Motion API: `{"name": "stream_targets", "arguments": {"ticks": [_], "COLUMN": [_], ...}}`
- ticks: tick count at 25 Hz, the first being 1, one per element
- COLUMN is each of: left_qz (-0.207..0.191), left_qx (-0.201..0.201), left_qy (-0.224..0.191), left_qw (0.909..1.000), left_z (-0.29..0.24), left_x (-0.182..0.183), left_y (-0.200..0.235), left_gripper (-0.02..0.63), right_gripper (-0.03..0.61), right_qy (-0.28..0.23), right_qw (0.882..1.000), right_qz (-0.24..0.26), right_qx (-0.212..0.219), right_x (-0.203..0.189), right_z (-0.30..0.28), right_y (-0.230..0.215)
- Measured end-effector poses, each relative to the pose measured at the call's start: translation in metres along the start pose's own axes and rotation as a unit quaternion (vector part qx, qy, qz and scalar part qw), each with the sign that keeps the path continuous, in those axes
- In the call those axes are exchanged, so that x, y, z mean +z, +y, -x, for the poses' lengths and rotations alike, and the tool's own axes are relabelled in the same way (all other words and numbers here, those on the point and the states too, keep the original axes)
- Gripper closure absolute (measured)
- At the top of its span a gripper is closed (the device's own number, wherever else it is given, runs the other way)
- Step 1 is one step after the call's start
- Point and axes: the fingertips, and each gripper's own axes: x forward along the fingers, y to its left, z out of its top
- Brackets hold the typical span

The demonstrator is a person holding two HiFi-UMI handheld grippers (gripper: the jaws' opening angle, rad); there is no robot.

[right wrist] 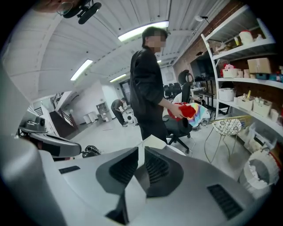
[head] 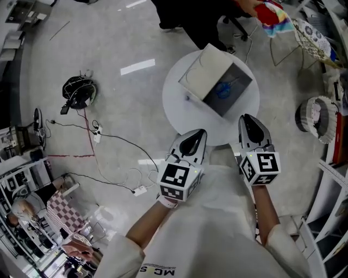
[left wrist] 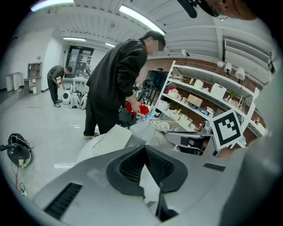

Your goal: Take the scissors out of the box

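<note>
An open box [head: 209,73] stands on a round white table [head: 179,108], its pale lid folded back to the left. Blue-handled scissors [head: 224,89] lie inside on the grey bottom. My left gripper [head: 202,131] hovers over the table's near edge, below the box, shut and holding nothing. My right gripper [head: 246,117] sits at the near right edge, also shut and empty. In the left gripper view the box [left wrist: 112,137] shows beyond the left gripper [left wrist: 144,148]. The right gripper [right wrist: 140,150] points at the box [right wrist: 152,142]. The scissors are hidden in both gripper views.
A person in black [right wrist: 148,84] stands behind the table holding a red, multicoloured cloth [head: 274,16]. A wire chair [head: 312,35] and a round bin [head: 318,117] stand to the right, near shelves [left wrist: 199,101]. Cables and a black helmet-like object [head: 79,92] lie on the floor to the left.
</note>
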Motion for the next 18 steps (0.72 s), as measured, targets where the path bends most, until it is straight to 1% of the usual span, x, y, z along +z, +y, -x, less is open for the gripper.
{"name": "stream_targets", "arguments": {"ticks": [11,18], "left_qz": [0.024,0.035], "left_qx": [0.005,-0.006], "left_qy": [0.019,0.036], "left_qw": [0.9995,0.9987], "left_z": [-0.039,-0.061], "left_x": [-0.018,-0.032], "left_y": [0.023,0.036], "left_gripper": [0.603,0.603], "right_gripper": [0.492,0.471], "right_qy": [0.066,0.108], "right_qw": [0.996,0.989], "right_qz": [-0.058,-0.103], "right_qx": [-0.001,0.004], "right_x": [-0.04,-0.06], "right_z": [-0.061,-0.101], "right_y": [-0.02,-0.019]}}
